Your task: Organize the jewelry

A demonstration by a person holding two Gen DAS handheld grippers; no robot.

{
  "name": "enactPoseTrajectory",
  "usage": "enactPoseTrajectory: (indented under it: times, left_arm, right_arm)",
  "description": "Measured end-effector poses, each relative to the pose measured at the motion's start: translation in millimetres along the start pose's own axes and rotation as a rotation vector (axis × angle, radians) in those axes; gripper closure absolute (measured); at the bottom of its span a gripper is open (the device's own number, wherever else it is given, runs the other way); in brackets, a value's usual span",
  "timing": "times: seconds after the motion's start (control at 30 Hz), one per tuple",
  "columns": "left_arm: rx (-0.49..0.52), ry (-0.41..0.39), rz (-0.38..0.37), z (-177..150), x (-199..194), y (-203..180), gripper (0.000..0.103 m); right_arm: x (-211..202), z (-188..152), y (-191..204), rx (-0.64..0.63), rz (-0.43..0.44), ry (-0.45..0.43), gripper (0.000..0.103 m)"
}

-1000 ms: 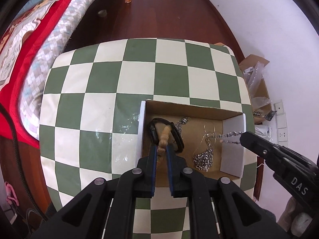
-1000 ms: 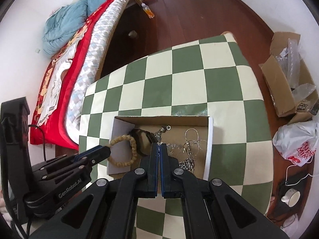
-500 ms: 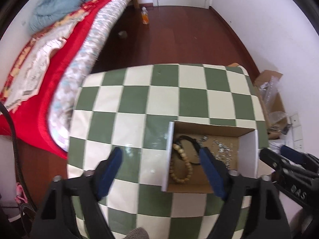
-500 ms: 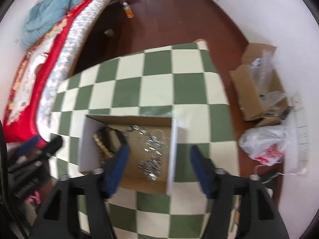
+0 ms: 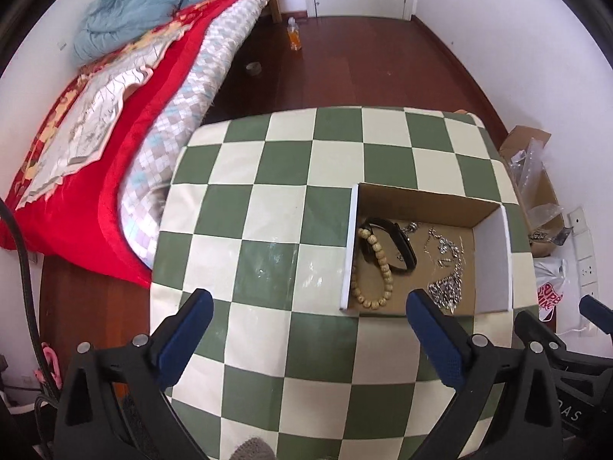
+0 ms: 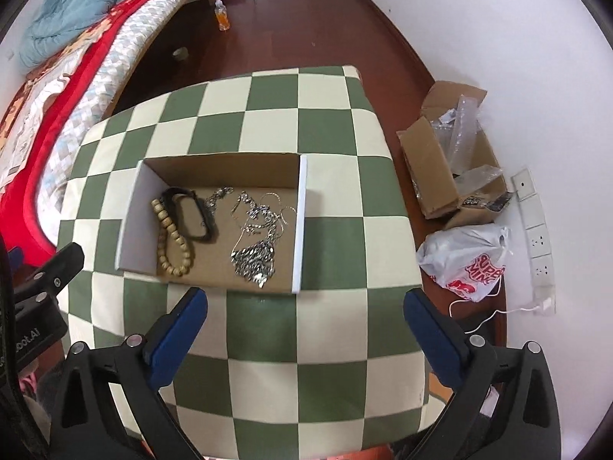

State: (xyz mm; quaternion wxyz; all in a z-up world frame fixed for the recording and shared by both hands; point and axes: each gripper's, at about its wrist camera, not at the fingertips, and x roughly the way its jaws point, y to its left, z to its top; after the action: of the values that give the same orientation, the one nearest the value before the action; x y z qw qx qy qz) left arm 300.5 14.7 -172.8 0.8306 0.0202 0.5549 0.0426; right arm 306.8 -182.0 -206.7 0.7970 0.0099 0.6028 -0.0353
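From my left wrist cam, the left gripper (image 5: 306, 320) is spread wide with nothing between its blue pads, hanging over the green-and-cream checkered table (image 5: 268, 207). The shallow cardboard box (image 5: 494, 260) sits ahead and off to the right of that claw, and its right fingertip (image 5: 421, 306) overlaps the box's near edge in the view, though I can't tell if it actually touches. Inside the box, the wooden bead bracelet (image 5: 377, 255) lies against the left wall, the black band (image 5: 390, 239) partly overlaps it, and the tangle of silver chains (image 5: 446, 280) lies further right, all well clear of the pads. Down in the right corner I can see a bit of the right gripper (image 5: 567, 329). Switching to the right wrist cam, the right gripper (image 6: 304, 308) is also fully spread and empty, sitting just short of the box's (image 6: 218, 166) near edge, so everything lies ahead of the fingers. Bead bracelet (image 6: 172, 237) on the left, black band (image 6: 195, 212) next to it and touching, silver chains (image 6: 254, 245) toward the right wall. The left gripper's (image 6: 57, 264) black body pokes in at the left edge. A white plastic bag (image 6: 467, 257) and an open carton (image 6: 433, 168) sit on the floor to the right of the table.
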Motion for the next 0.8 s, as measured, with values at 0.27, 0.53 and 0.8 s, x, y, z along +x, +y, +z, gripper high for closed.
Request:
enactPoseTrajectory:
  times: [0.27, 0.53, 0.8]
  left_arm:
    - [-0.003, -0.093, -0.039, -27, -60, 7, 0.0]
    - [-0.011, -0.201, -0.067, -45, -131, 19, 0.0]
    - [-0.006, -0.249, -0.084, -57, -189, 24, 0.0]
  right_arm:
    - [-65, -31, -6, 0.01, -0.005, -0.12, 0.0]
    - [-147, -59, -12, 0.005, 0.002, -0.249, 0.0]
    - [-213, -78, -15, 0.003, -0.009, -0.333, 0.0]
